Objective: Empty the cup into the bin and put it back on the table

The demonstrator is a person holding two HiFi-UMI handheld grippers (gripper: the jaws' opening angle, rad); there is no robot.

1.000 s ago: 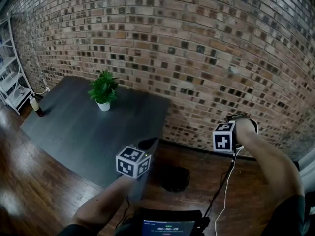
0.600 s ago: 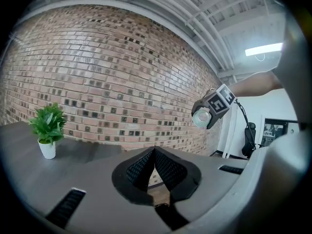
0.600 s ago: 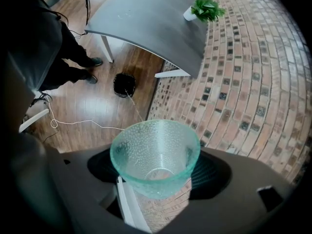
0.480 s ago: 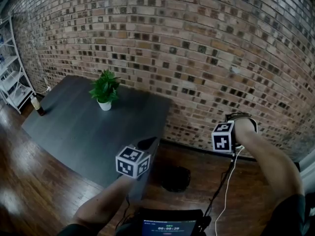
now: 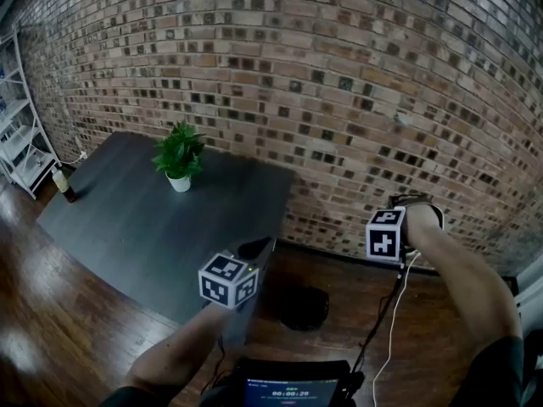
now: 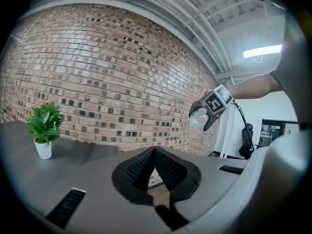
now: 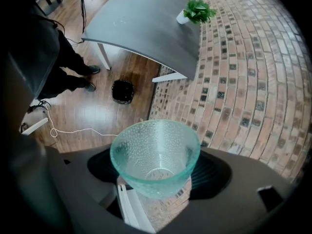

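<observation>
Tabletop: dark grey rectangular table (image 5: 127,219), bare across its middle.
Obstacles: small green plant in a white pot (image 5: 178,159) near the wall-side edge; brown bottle (image 5: 61,183) at the left corner.
Bin: round black floor bin (image 5: 304,308), open above.

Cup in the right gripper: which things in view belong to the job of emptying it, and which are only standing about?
For the job: cup, bin, table.
Only standing about: potted plant, bottle, white shelf.
</observation>
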